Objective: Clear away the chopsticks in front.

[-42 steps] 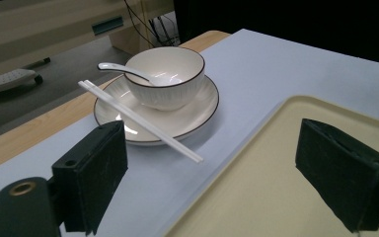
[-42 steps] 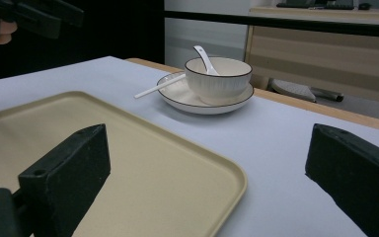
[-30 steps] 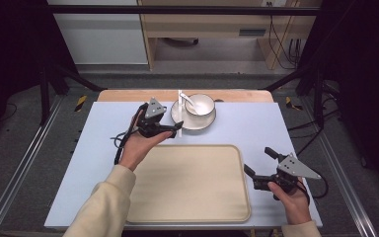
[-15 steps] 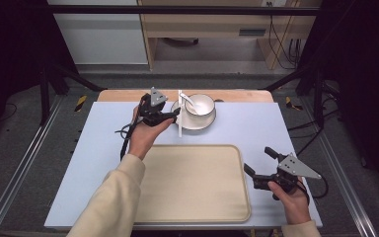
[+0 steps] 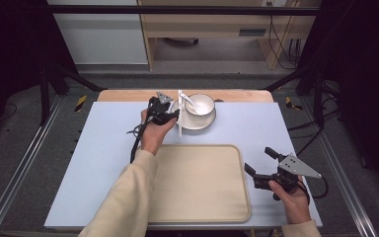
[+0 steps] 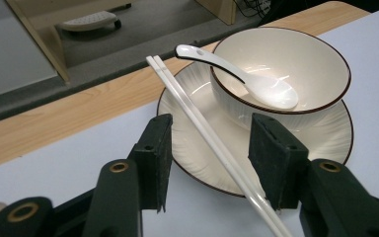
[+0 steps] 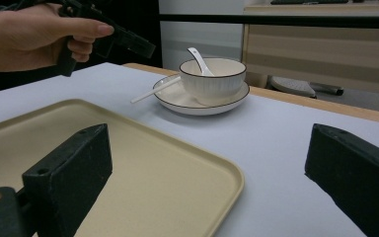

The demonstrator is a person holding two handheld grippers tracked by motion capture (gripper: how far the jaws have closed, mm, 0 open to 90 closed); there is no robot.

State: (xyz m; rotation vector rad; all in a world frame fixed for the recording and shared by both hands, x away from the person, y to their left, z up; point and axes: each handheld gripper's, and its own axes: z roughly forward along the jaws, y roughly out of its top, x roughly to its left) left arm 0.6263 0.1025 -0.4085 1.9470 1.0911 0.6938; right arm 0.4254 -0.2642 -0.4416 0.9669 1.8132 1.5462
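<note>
Now the left gripper (image 5: 170, 116) has been brought forward, fingers open astride the chopsticks (image 6: 212, 139) on the plate (image 6: 325, 136); right gripper (image 5: 259, 162) unmoved, open, empty.

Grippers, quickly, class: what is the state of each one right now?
Left gripper: open, jaws either side of the chopsticks, not closed on them.
Right gripper: open, holding nothing, beside the tray.

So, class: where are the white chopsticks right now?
In the high view, the chopsticks lie across the left rim of the plate, beside the bowl, between the open left gripper's jaws.
</note>
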